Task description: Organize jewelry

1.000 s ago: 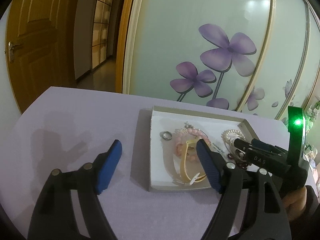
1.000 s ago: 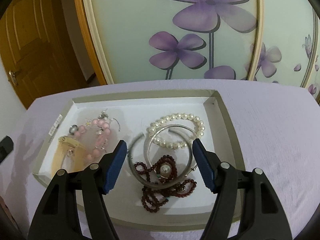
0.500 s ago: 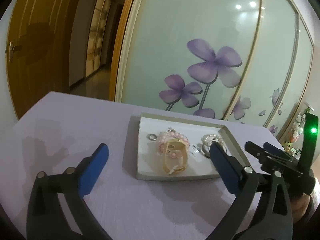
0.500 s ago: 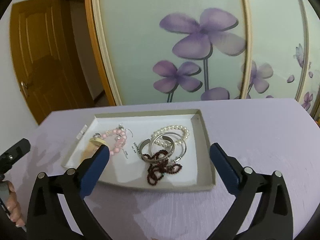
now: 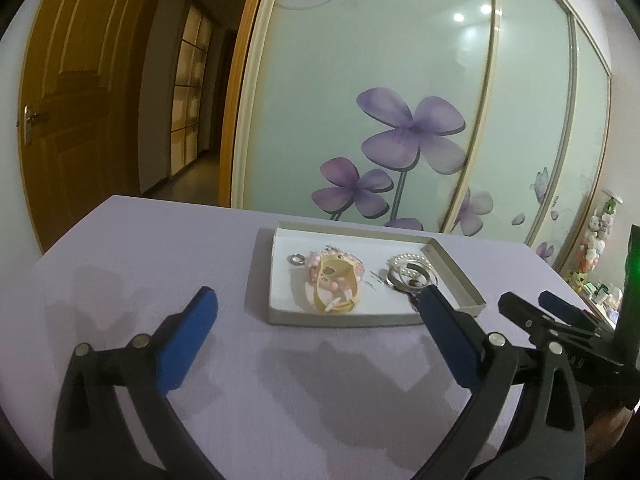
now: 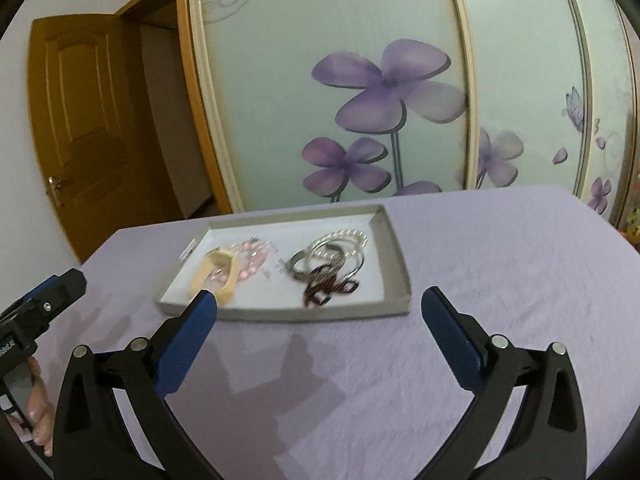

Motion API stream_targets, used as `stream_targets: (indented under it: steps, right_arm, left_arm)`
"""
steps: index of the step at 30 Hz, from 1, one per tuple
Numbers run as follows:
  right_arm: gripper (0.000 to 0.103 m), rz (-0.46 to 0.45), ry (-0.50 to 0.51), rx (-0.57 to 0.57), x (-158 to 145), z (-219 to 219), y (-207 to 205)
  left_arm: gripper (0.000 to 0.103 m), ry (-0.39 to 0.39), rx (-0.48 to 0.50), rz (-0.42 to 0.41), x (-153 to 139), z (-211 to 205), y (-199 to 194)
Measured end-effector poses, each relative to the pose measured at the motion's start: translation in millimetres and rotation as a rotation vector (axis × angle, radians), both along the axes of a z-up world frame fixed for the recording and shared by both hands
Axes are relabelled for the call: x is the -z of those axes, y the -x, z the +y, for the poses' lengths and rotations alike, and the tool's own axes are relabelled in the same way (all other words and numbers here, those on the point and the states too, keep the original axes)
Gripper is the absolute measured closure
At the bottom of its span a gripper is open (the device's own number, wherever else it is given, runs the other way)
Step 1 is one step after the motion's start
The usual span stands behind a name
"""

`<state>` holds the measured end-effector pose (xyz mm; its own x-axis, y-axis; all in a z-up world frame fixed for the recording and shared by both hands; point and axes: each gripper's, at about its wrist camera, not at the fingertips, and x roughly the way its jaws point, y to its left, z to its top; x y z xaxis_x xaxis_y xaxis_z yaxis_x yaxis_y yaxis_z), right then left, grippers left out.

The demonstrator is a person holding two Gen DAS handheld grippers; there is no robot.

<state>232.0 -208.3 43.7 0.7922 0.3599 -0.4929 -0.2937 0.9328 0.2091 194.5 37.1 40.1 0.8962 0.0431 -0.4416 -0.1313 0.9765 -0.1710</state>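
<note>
A shallow grey box tray [image 5: 460,276] [image 6: 396,256] lies on the lilac tablecloth ahead of both grippers. Inside it, at the left, a yellow bangle [image 5: 340,284] [image 6: 216,272] lies over a pink bead bracelet [image 5: 316,260] [image 6: 256,256], beside a small silver ring [image 5: 296,258]. At the right lie a pearl bracelet [image 5: 408,258] [image 6: 352,236], silver bangles [image 6: 320,260] and a dark red bead string [image 6: 328,288]. My left gripper [image 5: 318,300] stands open and empty, short of the tray. My right gripper [image 6: 320,300] is likewise open and empty, back from the tray's near wall.
The tablecloth [image 6: 500,260] spreads wide to the right of the tray. Sliding wardrobe doors with purple flowers [image 5: 412,132] stand behind the table. A wooden door [image 5: 68,120] is at the left. Soft toys [image 5: 596,240] sit at the far right.
Both grippers opened wider and drew back from the tray and up. The jewelry stays in the tray, which now looks smaller and farther off.
</note>
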Motion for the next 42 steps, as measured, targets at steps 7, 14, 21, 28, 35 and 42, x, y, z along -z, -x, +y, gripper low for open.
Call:
stream_targets:
  steps: [7,14,21,28,35,42]
  right_arm:
    - [0.001,-0.044,0.014,-0.011,-2,7,18]
    - [0.001,-0.046,-0.018,-0.011,-4,2,24]
    - [0.001,-0.060,-0.024,-0.014,-7,1,29]
    - [0.001,-0.069,-0.024,-0.015,-9,1,33]
    - [0.001,-0.068,-0.026,-0.016,-10,1,34]
    - [0.001,-0.068,-0.027,-0.017,-10,2,34]
  left_arm:
    - [0.002,0.014,0.031,-0.010,6,-3,15]
    - [0.002,0.025,0.057,-0.026,6,-5,18]
    - [0.002,0.022,0.068,-0.038,4,-9,17]
    - [0.002,0.019,0.076,-0.047,2,-10,19]
    - [0.002,0.023,0.076,-0.048,1,-10,18]
    - [0.002,0.023,0.077,-0.048,1,-10,18]
